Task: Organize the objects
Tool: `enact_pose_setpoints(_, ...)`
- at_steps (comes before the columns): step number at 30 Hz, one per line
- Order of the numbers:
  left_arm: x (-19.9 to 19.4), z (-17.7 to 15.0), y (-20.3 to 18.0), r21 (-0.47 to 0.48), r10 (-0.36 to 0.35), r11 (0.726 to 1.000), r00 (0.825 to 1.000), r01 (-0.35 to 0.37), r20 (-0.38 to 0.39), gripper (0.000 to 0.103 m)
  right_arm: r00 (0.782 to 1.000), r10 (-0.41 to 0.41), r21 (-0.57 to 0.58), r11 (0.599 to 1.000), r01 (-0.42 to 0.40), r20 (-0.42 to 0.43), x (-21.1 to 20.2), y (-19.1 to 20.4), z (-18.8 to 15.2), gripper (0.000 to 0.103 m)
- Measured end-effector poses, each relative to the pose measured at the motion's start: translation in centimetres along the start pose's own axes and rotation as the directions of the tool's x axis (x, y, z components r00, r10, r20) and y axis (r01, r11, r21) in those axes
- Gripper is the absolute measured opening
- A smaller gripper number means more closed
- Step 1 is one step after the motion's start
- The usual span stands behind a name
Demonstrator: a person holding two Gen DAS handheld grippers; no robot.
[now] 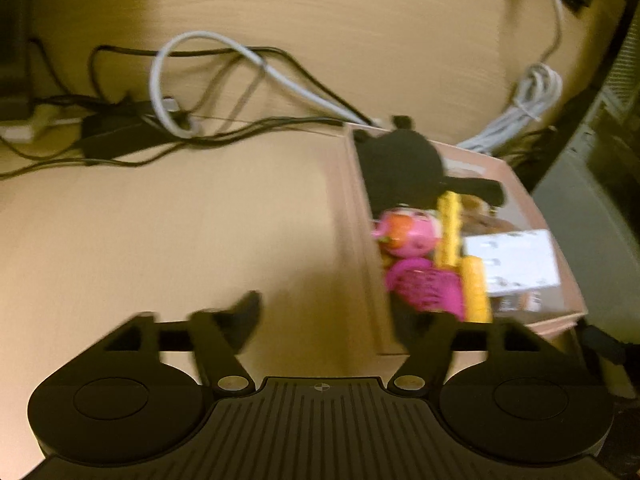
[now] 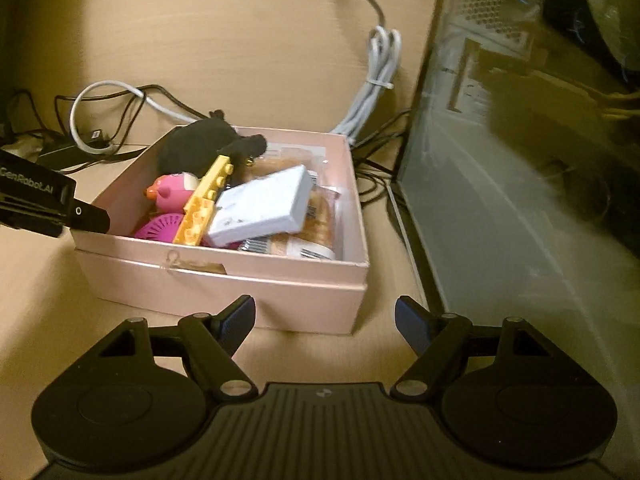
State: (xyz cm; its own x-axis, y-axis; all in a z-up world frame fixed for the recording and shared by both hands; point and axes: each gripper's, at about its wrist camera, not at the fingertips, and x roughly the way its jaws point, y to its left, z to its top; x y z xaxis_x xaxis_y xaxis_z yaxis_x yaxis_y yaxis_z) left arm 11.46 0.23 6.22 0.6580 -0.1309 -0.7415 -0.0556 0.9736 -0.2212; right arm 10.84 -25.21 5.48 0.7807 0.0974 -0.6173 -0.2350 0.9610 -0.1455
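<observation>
So the pink box [image 2: 224, 280] sits on the tan surface [image 2: 240, 40] beside a computer case [image 2: 500, 200], stuffed with a black plush [image 2: 200, 148], pink toy [image 2: 172, 192], yellow brick [image 2: 204, 204] and white block [image 2: 260, 204]. Left gripper [image 1: 328, 320] and right gripper [image 2: 325, 320] both have jaws spread wide, holding nothing.

You see the box [image 2: 224, 276] on the desk [image 2: 240, 20]; toys lie inside it, cables [image 2: 376, 80] run behind it, a computer case [image 2: 500, 200] stands to its right.
</observation>
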Motion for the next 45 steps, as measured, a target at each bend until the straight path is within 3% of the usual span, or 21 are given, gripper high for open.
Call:
enact_pose_setpoints(10, 0.8, 0.5, 6.3, -0.065, 0.079, 0.995, 0.996, -0.076, 0.051, 0.094, 0.997, 0.062, -0.105, 0.993, -0.058, 0.037, 2.4, 6.1, 2.8, 0.077)
enact_pose_setpoints(17, 1.3, 1.8, 8.9, -0.045, 0.105, 0.994, 0.992, -0.102, 0.068, 0.101, 0.996, 0.077, -0.131, 0.989, -0.072, 0.033, 3.4, 8.4, 4.2, 0.077)
enact_pose_setpoints(24, 0.9, 2.4, 9.0, 0.009, 0.111, 0.994, 0.991, -0.112, 0.075, 0.100, 0.998, 0.064, -0.088, 0.994, -0.063, 0.013, 2.7, 8.9, 4.3, 0.079)
enact_pose_setpoints(27, -1.4, 1.7, 9.1, 0.013, 0.106, 0.994, 0.984, -0.109, 0.140, 0.100, 0.996, 0.083, -0.011, 0.996, -0.083, -0.011, 1.3, 8.0, 3.8, 0.087)
enact_pose_setpoints(31, -5.8, -1.0, 9.3, 0.032, 0.077, 0.996, 0.964, -0.088, 0.253, 0.100, 0.995, 0.078, 0.064, 0.995, -0.074, -0.061, -1.0, 7.5, 1.1, 0.095)
enact_pose_setpoints(37, -7.7, -8.3, 9.0, 0.120, -0.005, 0.993, 0.991, -0.011, 0.132, 0.100, 0.989, 0.054, 0.088, 0.995, -0.042, -0.139, -4.1, 8.6, -3.6, 0.103)
enact_pose_setpoints(42, -8.1, -12.6, 8.1, 0.145, 0.005, 0.989, 0.998, -0.014, 0.060, 0.100, 0.984, 0.052, 0.082, 0.996, -0.038, -0.168, -5.4, 9.2, -6.1, 0.103)
enact_pose_setpoints(45, -7.7, -13.8, 7.5, 0.167, 0.034, 0.985, 0.996, -0.047, 0.079, 0.100, 0.985, 0.066, 0.090, 0.995, -0.052, -0.159, -5.6, 9.1, -7.2, 0.103)
